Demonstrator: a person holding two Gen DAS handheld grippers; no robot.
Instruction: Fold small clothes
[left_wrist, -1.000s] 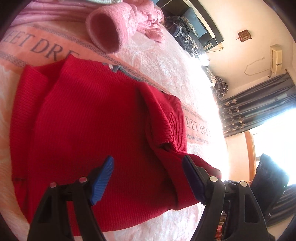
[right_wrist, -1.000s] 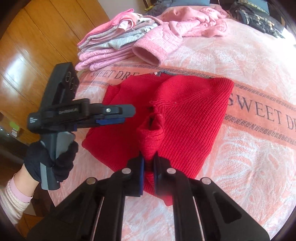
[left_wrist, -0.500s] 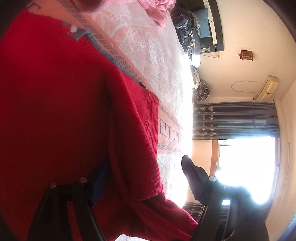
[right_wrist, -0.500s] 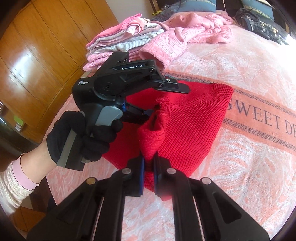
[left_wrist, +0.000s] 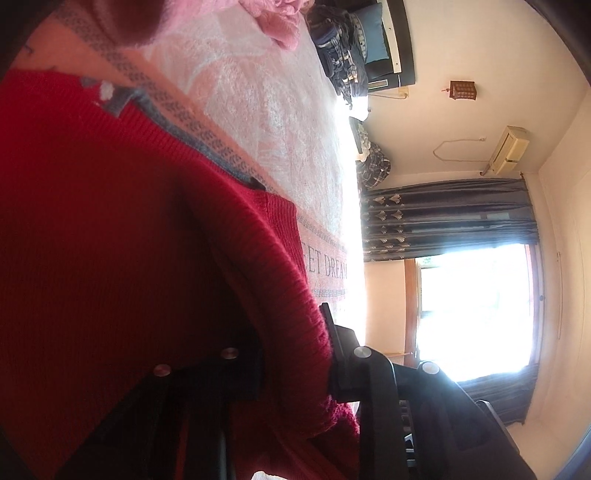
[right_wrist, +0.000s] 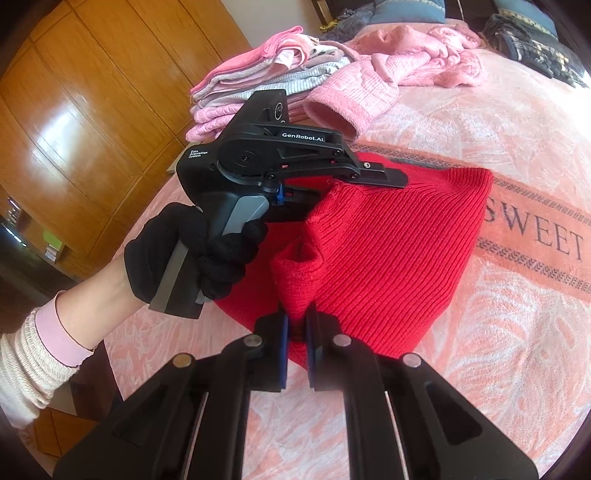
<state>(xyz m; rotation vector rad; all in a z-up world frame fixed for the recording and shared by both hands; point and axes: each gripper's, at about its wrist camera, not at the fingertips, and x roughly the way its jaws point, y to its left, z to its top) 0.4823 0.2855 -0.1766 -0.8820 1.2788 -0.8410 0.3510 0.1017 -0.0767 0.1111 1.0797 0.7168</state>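
Left wrist view: the red sweater (left_wrist: 110, 258) fills most of the frame, too close to show its outline, and lies on the pink bedspread (left_wrist: 280, 122). A ribbed fold runs between the fingers of the left gripper (left_wrist: 295, 354); the jaws are clenched on that fold, and the left finger is mostly lost in shadow under the knit. A grey collar trim (left_wrist: 122, 99) peeks out at the top edge. Beyond the bed, dark curtains (left_wrist: 443, 218) hang beside a blown-out window (left_wrist: 476, 310), and a wall air conditioner (left_wrist: 511, 147) sits above.

Right wrist view: the right gripper (right_wrist: 295, 332) has its jaws pinched on a bunched peak of the red sweater (right_wrist: 388, 251), which lies on the bedspread (right_wrist: 498, 332). The left gripper (right_wrist: 364, 186), held in a black-gloved hand (right_wrist: 192, 254), covers the sweater's far left part; its lower finger is hidden by the raised fold. Behind, a stack of folded clothes (right_wrist: 258, 81) lies beside a loose pink garment (right_wrist: 388, 81), with a wooden wardrobe (right_wrist: 92, 110) on the left.
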